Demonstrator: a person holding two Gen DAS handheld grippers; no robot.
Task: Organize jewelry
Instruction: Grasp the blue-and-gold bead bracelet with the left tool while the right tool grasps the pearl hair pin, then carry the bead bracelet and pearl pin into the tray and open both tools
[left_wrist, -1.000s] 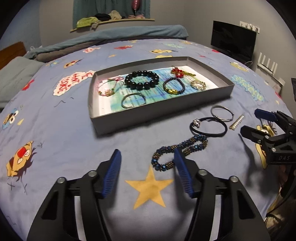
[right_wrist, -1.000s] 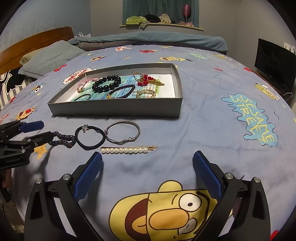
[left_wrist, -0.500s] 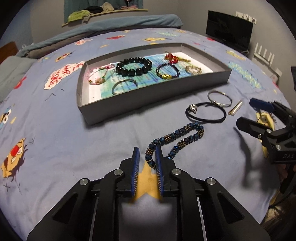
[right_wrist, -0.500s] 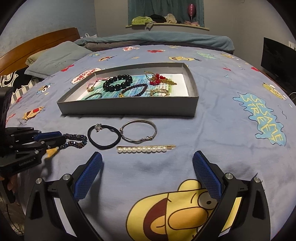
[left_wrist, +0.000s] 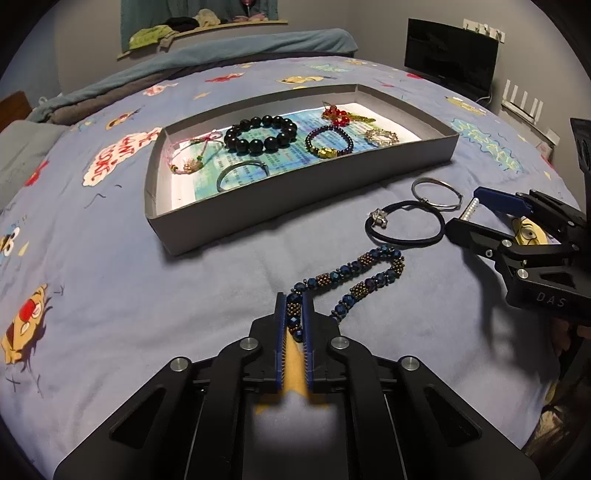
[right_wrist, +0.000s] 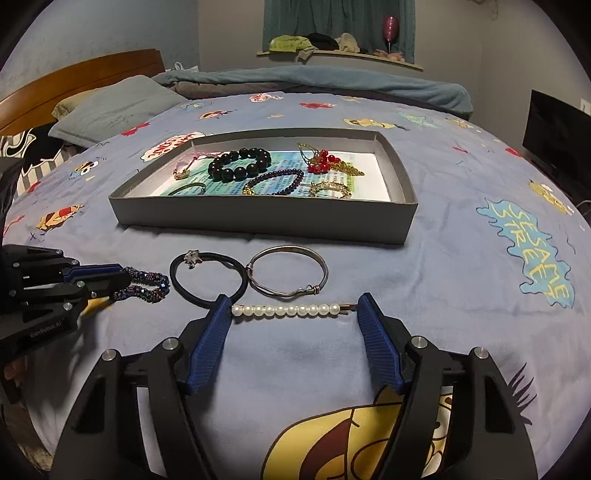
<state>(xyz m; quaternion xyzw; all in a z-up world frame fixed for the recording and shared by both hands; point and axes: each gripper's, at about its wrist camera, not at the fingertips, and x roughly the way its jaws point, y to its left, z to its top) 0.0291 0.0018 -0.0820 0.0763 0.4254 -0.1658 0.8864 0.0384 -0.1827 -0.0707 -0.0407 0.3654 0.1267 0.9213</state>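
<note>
A blue beaded bracelet (left_wrist: 380, 254) lies on the cartoon bedspread, and my left gripper (left_wrist: 294, 301) is shut on its near end. The same bracelet (right_wrist: 147, 284) and left gripper (right_wrist: 122, 275) show at the left of the right wrist view. My right gripper (right_wrist: 293, 301) straddles a pearl hair pin (right_wrist: 286, 309) lengthwise; its jaws are closing, with the blue pads close to the pin's two ends. In the left wrist view the right gripper (left_wrist: 467, 208) sits at the right over the pin (left_wrist: 470, 209). The grey tray (left_wrist: 295, 199) holds several bracelets and brooches.
A black hair tie (right_wrist: 177, 284) with a star charm and a silver bangle (right_wrist: 288, 250) lie between the pin and the tray (right_wrist: 258, 221). Pillows (right_wrist: 110, 107) and a wooden headboard are far left, a rolled blanket is at the back, and a dark screen (left_wrist: 450, 55) stands right.
My left gripper closed from wide open onto the beaded bracelet's near end. My right gripper came forward over the pearl pin and its jaws narrowed around it.
</note>
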